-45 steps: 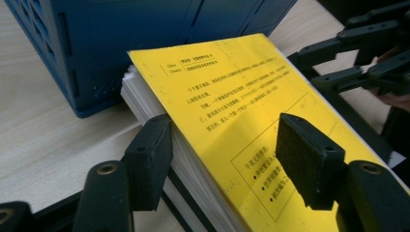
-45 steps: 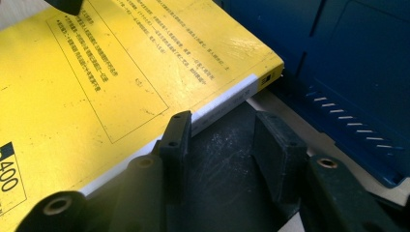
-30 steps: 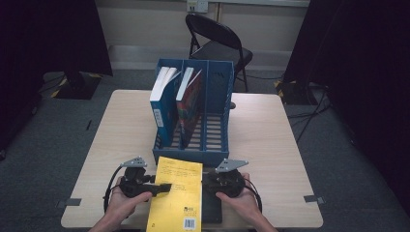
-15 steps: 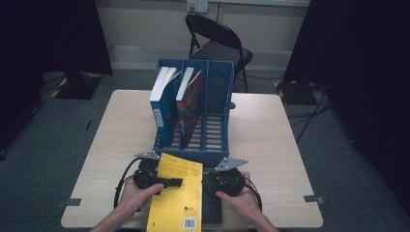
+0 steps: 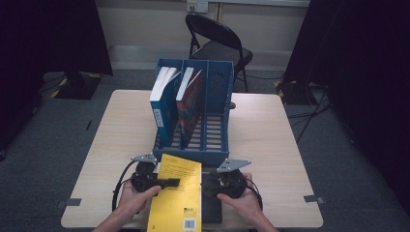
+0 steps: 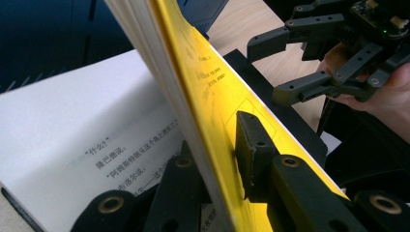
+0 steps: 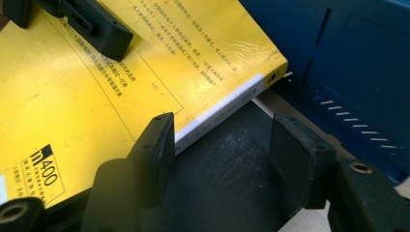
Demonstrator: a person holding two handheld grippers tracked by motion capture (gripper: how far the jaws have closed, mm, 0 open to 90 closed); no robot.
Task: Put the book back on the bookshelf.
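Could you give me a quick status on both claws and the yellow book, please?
Left claw just closed on yellow book cover. Right claw open, just widening, nothing between. Blue file rack directly ahead of book.

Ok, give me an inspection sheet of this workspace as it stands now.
Surface: light wooden table, black mat at the near edge.
Job's things: yellow book on the mat; white pages show under its lifted cover in the left gripper view.
Clutter: blue file rack holding two books, right slot empty.
Grippers: left gripper has just been closing, jaws clamped on the yellow cover; right gripper has just been opening, nothing between its jaws.
Cables: black loop beside the left hand.
Surroundings: folding chair, dark curtains, grey carpet.
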